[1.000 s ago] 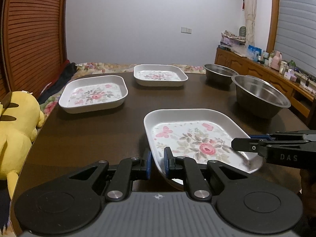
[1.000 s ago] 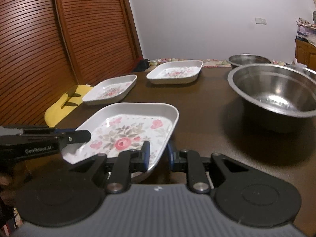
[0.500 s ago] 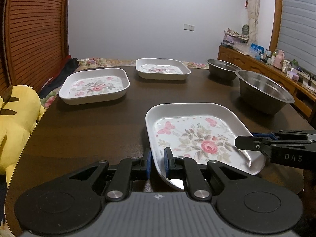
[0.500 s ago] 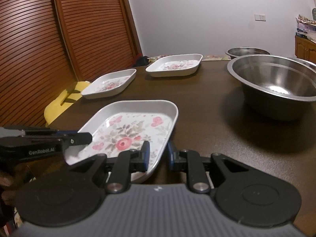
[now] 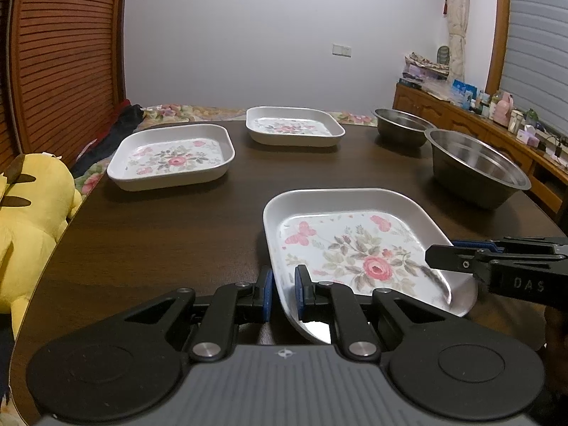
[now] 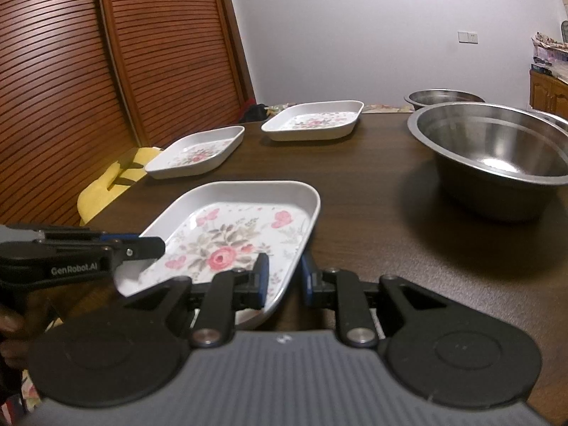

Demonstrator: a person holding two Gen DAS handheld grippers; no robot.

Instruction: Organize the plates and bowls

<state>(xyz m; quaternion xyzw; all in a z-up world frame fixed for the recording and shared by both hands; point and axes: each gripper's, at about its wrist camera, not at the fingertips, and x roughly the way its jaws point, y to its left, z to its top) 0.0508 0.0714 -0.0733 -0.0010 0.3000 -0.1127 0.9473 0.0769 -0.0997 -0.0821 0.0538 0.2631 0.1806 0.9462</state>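
The near floral plate is being gripped at opposite rims: the left gripper and right gripper fingers are nearly closed on it, just above the bench. It should be kept level while being carried toward the far-left plate beyond for stacking.

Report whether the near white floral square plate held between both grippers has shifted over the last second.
No. In the left wrist view the white floral plate keeps its gap to the large steel bowl.
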